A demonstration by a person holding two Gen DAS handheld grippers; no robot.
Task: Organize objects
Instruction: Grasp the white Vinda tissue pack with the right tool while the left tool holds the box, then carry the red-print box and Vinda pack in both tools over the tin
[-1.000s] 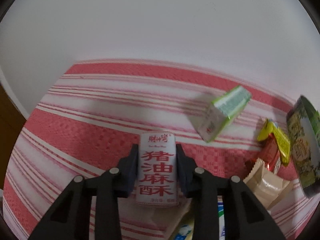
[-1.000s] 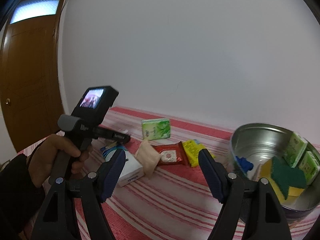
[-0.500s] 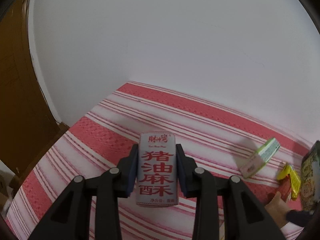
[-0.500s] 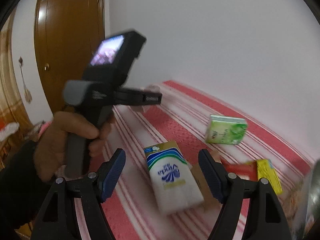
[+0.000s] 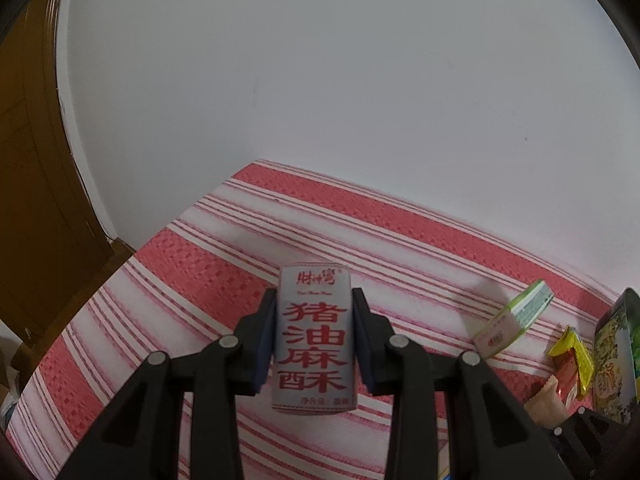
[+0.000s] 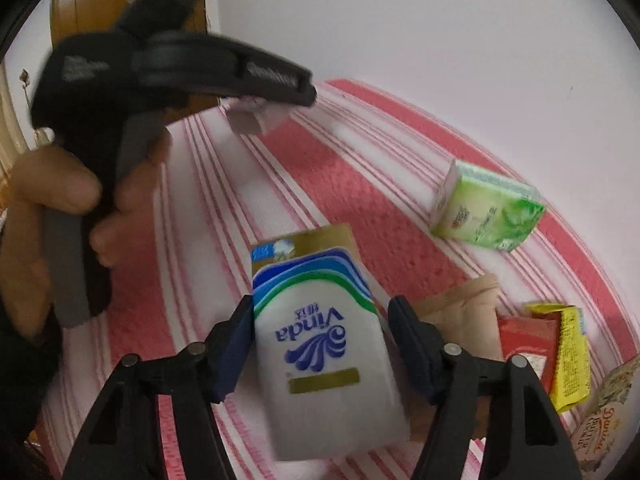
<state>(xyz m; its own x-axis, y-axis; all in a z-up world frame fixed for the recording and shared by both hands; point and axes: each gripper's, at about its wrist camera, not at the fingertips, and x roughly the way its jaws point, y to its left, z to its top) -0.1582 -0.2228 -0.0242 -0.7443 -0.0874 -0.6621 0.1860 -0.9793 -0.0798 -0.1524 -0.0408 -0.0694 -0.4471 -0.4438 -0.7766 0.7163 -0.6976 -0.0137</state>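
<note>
Left gripper [image 5: 314, 332] is clamped tight on a white snack packet [image 5: 313, 340] with red lettering, carried clear above the red-and-white striped cloth [image 5: 208, 272]. In the right wrist view a hand [image 6: 60, 216] grips that tool's handle at far left. Centre stage, the right gripper [image 6: 320, 340] straddles a white tissue pack [image 6: 324, 344] lying on the cloth; its jaws have just been closing, left pad at the pack's edge, right pad with a sliver of gap. Further right lie a green tissue pack [image 6: 488, 212], a beige pouch [image 6: 464, 312], then red [image 6: 528, 340] and yellow [image 6: 572, 356] sachets.
</note>
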